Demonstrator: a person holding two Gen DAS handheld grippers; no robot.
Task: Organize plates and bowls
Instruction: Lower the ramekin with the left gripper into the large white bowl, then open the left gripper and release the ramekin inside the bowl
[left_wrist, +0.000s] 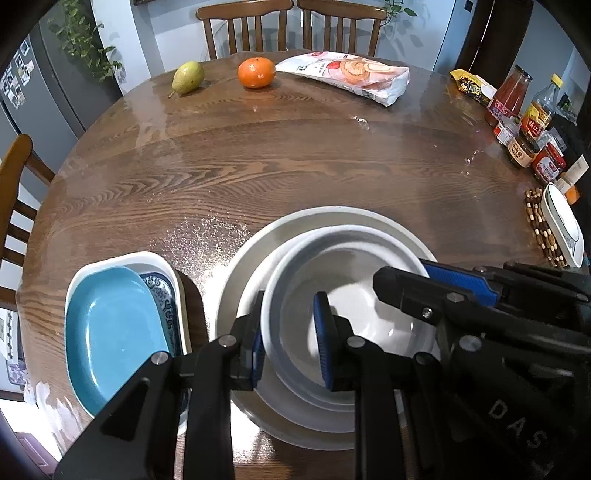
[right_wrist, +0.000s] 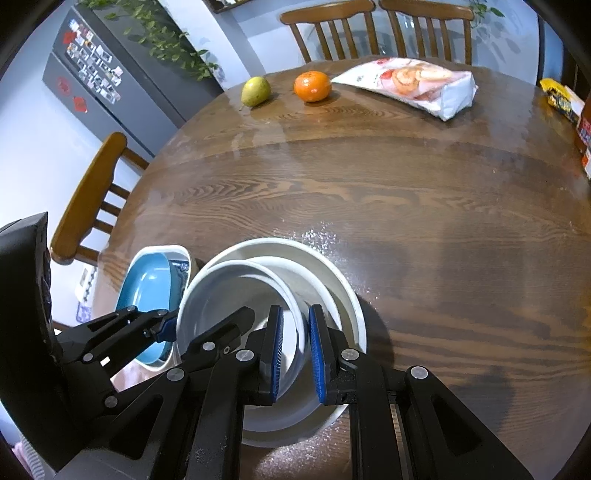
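A round wooden table fills the left wrist view, with chairs at 12 o'clock, a pear and an orange at 11 and 12, and a snack bag at 1. At 6 o'clock a white bowl sits nested in a wider white plate; a blue dish lies in a white tray at 8. The left claw is clenched over the bowl's left wall, one pad inside and one outside.

In the right wrist view, the same table spreads away, with the bowl at 6 o'clock. The right claw grasps its right rim the same way.

The bowl looks glazed, stiff, slippery and breakable, likely fairly heavy; opposite rim walls seem the soundest hold, lifted level.
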